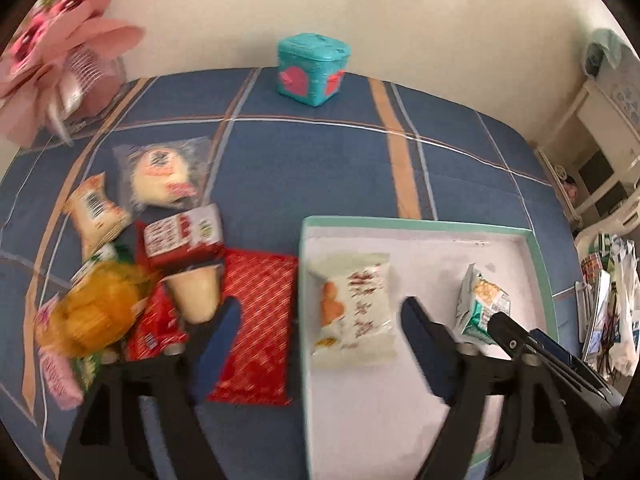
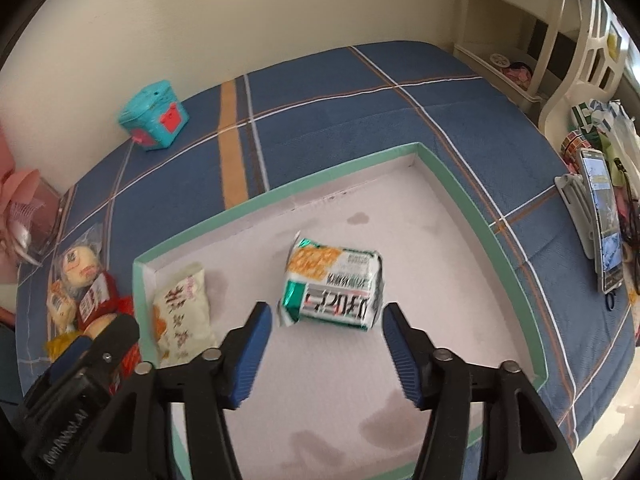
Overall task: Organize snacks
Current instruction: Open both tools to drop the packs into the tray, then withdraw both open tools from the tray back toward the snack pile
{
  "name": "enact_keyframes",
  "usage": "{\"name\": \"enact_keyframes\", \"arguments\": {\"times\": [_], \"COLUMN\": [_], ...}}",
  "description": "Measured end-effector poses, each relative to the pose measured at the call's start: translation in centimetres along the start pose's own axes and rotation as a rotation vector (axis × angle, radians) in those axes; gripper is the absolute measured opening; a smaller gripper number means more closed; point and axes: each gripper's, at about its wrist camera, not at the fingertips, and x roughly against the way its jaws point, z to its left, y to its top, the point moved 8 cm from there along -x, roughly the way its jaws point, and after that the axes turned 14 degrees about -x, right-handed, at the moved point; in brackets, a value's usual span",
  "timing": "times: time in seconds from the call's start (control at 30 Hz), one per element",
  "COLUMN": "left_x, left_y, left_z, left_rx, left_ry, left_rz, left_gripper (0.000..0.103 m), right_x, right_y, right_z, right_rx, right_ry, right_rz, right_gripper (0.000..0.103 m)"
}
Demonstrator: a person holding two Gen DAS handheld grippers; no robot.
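Green snack pack (image 2: 334, 286) lies just beyond spread right tongs (image 2: 327, 314)

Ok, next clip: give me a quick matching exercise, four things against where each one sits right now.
Things:
1. green cracker pack
2. white snack pack
3. teal box
4. red packet

Places:
A. on the cloth, just outside the tray's left wall
B. far edge of the table, by the wall
C. in the tray, ahead of the right gripper
D. in the tray, near its left wall

Pairs: 1-C, 2-D, 3-B, 4-A
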Motion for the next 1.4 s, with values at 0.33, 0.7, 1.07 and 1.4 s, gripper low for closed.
{"name": "enact_keyframes", "arguments": {"times": [0.33, 0.7, 1.07, 1.4], "left_x": [3.1, 5.0, 6.4, 5.9], "left_y": [-3.7, -7.2, -8.7, -10.2], "left_z": [4.9, 7.6, 7.9, 9.6], "left_rx": [0.048, 0.112, 0.082, 0.141], "left_ry": [0.139, 0.176, 0.226, 0.215], "left_rz": [-0.007, -0.022, -0.050, 0.004], "left_gripper": [0.093, 0.096, 0.103, 0.103], "right_x": [0.9, 2.1, 2.8, 2.6], "right_y": [-4.1, -7.5, -9.6, -10.2], "right_z": [1.3, 2.3, 2.7, 3.5], "right_rx": [0.092, 0.135, 0.160, 0.181], "right_ry": [0.016, 0.036, 0.065, 0.058], "right_rz": [0.036, 0.041, 0.045, 0.031], "right_gripper": [0.074, 0.089, 0.089, 0.103]}}
